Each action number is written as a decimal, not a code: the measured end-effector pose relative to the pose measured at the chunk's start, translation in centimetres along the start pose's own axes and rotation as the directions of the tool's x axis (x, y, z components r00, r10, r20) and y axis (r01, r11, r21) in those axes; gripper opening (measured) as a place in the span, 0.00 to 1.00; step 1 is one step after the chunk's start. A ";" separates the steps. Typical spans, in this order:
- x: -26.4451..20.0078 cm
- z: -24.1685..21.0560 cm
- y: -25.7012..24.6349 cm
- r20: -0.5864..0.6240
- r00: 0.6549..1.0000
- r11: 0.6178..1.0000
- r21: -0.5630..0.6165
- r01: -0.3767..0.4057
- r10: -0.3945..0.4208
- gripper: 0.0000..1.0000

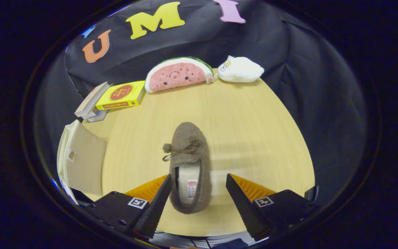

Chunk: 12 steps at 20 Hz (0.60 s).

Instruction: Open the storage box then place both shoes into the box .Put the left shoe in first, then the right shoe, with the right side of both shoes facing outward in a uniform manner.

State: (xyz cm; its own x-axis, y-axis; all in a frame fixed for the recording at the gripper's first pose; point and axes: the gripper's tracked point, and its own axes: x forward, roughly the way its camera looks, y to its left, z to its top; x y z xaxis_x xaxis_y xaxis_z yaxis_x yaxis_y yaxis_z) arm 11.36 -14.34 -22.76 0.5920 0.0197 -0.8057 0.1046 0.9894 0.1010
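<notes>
A brown fuzzy slipper-shoe (189, 162) with a small bow and pom-pom lies on the wooden table (247, 117), toe pointing away from me. Its heel end sits between my fingers, close to the left one and apart from the right one. My gripper (199, 181) is open, with neither finger pressing on the shoe. The pale storage box (81, 159) stands to the left of the fingers with its flap open.
At the table's far side lie a watermelon plush (179, 74) and a white plush (240, 70). A yellow book (121, 95) rests on other books (90, 105) at the far left, beyond the box. Bare tabletop stretches right of the shoe.
</notes>
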 end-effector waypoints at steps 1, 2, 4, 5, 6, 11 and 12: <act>0.7 -0.3 -0.6 -0.016 1.000 1.000 0.005 0.005 -0.005 0.96; 1.6 -0.4 -0.9 -0.031 0.999 1.000 0.010 0.010 -0.010 0.96; 3.1 -1.0 -1.5 -0.067 0.998 1.000 0.001 0.014 -0.014 0.96; 3.7 -1.2 -1.7 -0.088 0.996 1.000 -0.005 0.018 -0.018 0.96; 4.5 -1.2 -1.9 -0.105 0.994 1.000 -0.004 0.027 -0.027 0.95; 5.4 -1.1 -1.1 -0.132 0.991 0.999 -0.040 0.002 -0.008 0.81; 5.6 -1.3 -0.9 -0.146 0.989 0.999 -0.048 0.006 -0.013 0.73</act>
State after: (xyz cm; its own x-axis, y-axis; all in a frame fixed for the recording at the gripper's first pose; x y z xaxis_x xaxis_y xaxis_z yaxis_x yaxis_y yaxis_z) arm 13.58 -14.91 -28.15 0.4679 0.0281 -0.8833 0.0698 0.9952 0.0686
